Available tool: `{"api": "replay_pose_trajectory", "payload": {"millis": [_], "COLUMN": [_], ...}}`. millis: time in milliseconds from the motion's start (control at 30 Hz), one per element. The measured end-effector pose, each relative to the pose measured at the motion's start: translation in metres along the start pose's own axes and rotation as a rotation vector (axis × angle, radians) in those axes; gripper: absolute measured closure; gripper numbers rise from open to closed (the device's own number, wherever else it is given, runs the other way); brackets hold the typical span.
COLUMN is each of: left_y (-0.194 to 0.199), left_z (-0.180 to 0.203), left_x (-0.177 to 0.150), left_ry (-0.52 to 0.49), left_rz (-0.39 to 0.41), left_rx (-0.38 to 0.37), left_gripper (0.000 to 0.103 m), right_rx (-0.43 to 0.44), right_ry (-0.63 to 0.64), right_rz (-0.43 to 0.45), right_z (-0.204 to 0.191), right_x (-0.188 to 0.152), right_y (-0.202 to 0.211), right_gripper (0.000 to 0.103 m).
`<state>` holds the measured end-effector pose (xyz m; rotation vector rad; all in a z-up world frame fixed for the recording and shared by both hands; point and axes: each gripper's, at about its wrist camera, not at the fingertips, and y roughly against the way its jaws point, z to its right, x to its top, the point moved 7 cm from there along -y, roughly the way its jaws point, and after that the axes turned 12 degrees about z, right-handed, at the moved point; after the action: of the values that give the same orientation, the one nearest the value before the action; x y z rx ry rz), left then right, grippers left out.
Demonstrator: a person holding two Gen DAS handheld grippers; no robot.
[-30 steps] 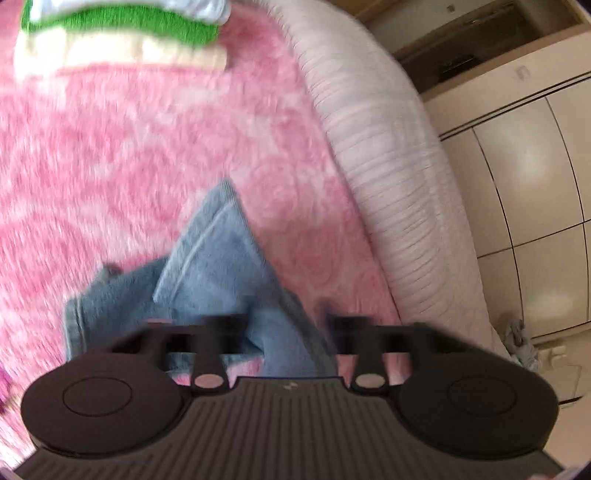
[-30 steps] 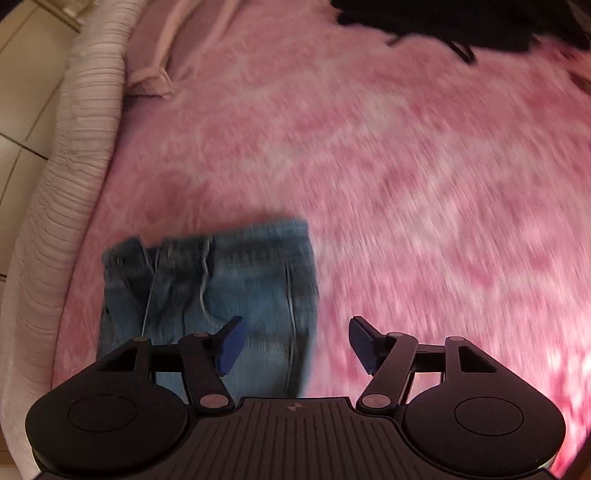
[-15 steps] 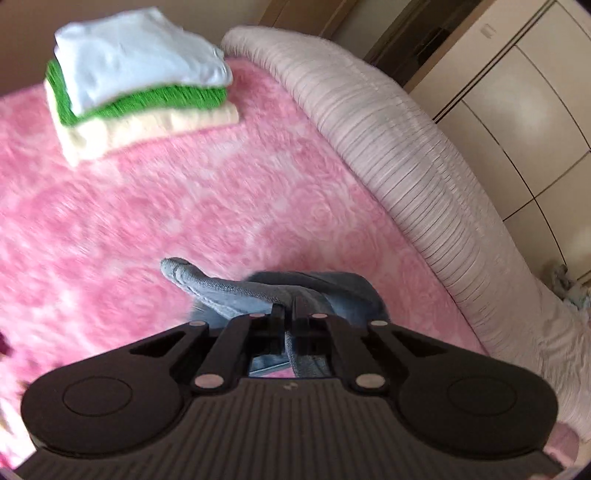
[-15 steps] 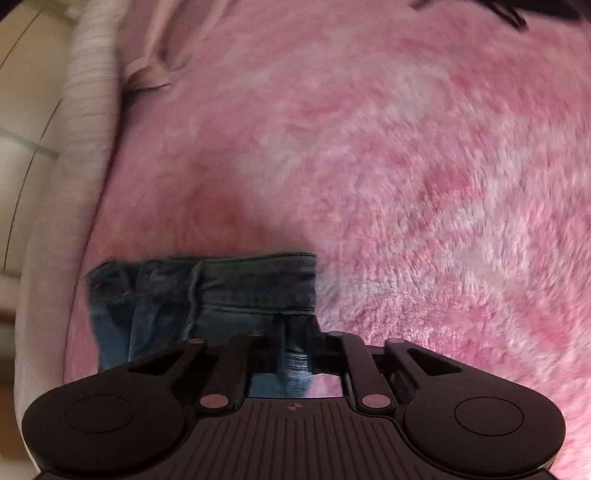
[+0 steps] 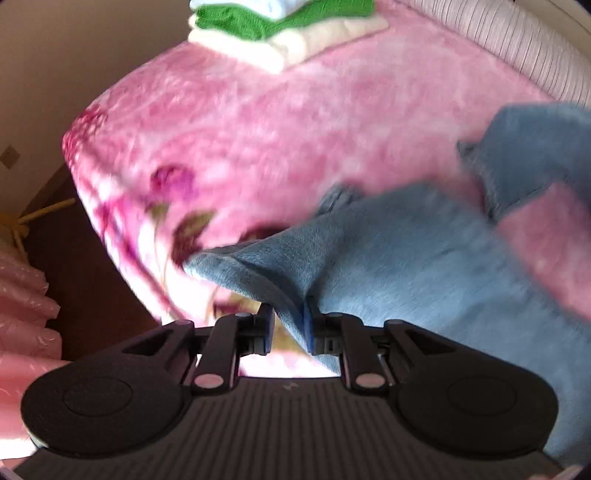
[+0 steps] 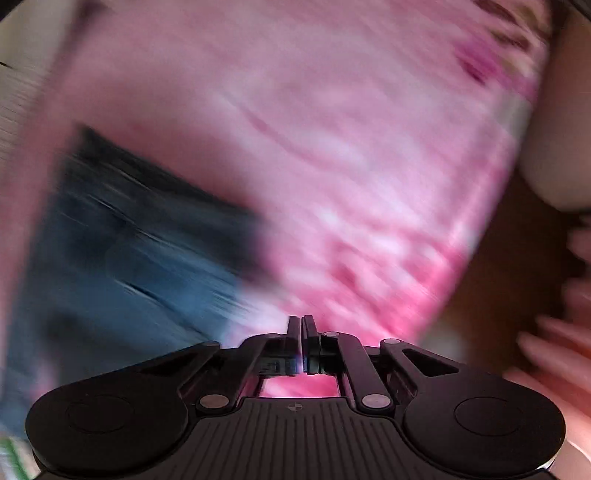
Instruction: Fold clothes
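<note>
We find the left gripper (image 5: 289,325) clamped on a fold of the blue jeans (image 5: 424,258), which trail away to its right across the pink blanket (image 5: 258,122), toward the bed's striped edge. The right gripper (image 6: 302,341) is closed; through the blur we cannot tell whether it holds denim. The jeans lie left of it. A folded stack (image 5: 288,33) sits at the far edge.

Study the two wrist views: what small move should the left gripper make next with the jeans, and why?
Probably carry the pinched edge on across and lay it flat. The left gripper has its jaws clamped on a bunched fold of the jeans, lifted off the pink blanket. The right gripper looks shut with no cloth visible between its jaws, though that view is blurred.
</note>
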<state>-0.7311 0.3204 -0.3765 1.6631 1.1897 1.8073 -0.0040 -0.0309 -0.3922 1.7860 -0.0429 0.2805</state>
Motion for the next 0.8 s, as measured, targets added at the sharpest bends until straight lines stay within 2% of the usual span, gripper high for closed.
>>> {"api": "replay_pose_trajectory", "payload": {"millis": [33, 67, 133, 167, 200, 233, 300, 367, 400, 433, 467, 500, 533, 567, 633, 700, 800], "left_y": [0.002, 0.004, 0.004, 0.004, 0.004, 0.000, -0.008, -0.018, -0.019, -0.019, -0.020, -0.017, -0.009, 0.004, 0.036, 0.060, 0.050], "left_z": [-0.002, -0.005, -0.008, -0.010, -0.012, -0.016, -0.023, -0.029, -0.029, -0.029, -0.029, -0.024, -0.018, -0.010, -0.002, -0.004, -0.019], "left_x": [-0.002, -0.004, -0.001, 0.000, 0.001, 0.001, -0.001, -0.001, 0.001, 0.007, 0.013, 0.022, 0.033, 0.048, 0.074, 0.089, 0.074], "left_ry": [0.030, 0.061, 0.140, 0.180, 0.221, 0.274, 0.374, 0.475, 0.510, 0.525, 0.539, 0.518, 0.481, 0.438, 0.418, 0.383, 0.258], "left_rz": [0.016, 0.032, 0.047, 0.054, 0.061, 0.059, 0.050, 0.054, 0.068, 0.091, 0.114, 0.131, 0.171, 0.233, 0.348, 0.420, 0.376], "left_rx": [-0.004, -0.008, -0.026, -0.036, -0.045, -0.054, -0.056, -0.068, -0.079, -0.098, -0.118, -0.149, -0.182, -0.228, -0.337, -0.376, -0.259], "left_gripper": [0.087, 0.080, 0.070, 0.067, 0.065, 0.061, 0.060, 0.062, 0.067, 0.091, 0.101, 0.101, 0.101, 0.101, 0.101, 0.101, 0.095], "right_rx": [-0.002, -0.004, 0.036, 0.067, 0.100, 0.136, 0.200, 0.223, 0.231, 0.236, 0.238, 0.224, 0.201, 0.181, 0.178, 0.190, 0.179], "right_ry": [0.004, 0.009, 0.015, 0.006, -0.018, -0.051, -0.115, -0.169, -0.195, -0.210, -0.216, -0.210, -0.186, -0.159, -0.127, -0.114, -0.086], "right_rz": [0.008, 0.016, 0.059, 0.082, 0.094, 0.099, 0.101, 0.095, 0.093, 0.099, 0.113, 0.130, 0.142, 0.149, 0.157, 0.156, 0.134], "right_z": [0.001, 0.002, -0.005, -0.010, -0.014, -0.018, -0.026, -0.029, -0.030, -0.031, -0.033, -0.036, -0.037, -0.038, -0.039, -0.035, -0.029], "right_x": [0.001, 0.001, 0.010, 0.015, 0.019, 0.020, 0.023, 0.019, 0.017, 0.016, 0.015, 0.014, 0.014, 0.013, 0.013, 0.012, 0.005], "right_y": [0.001, 0.002, 0.008, 0.010, 0.009, 0.007, 0.000, -0.012, -0.018, -0.023, -0.026, -0.029, -0.029, -0.027, -0.019, -0.005, 0.012], "right_gripper": [0.092, 0.089, 0.066, 0.059, 0.045, 0.041, 0.041, 0.041, 0.041, 0.041, 0.045, 0.075, 0.089, 0.090, 0.092, 0.093, 0.093]}}
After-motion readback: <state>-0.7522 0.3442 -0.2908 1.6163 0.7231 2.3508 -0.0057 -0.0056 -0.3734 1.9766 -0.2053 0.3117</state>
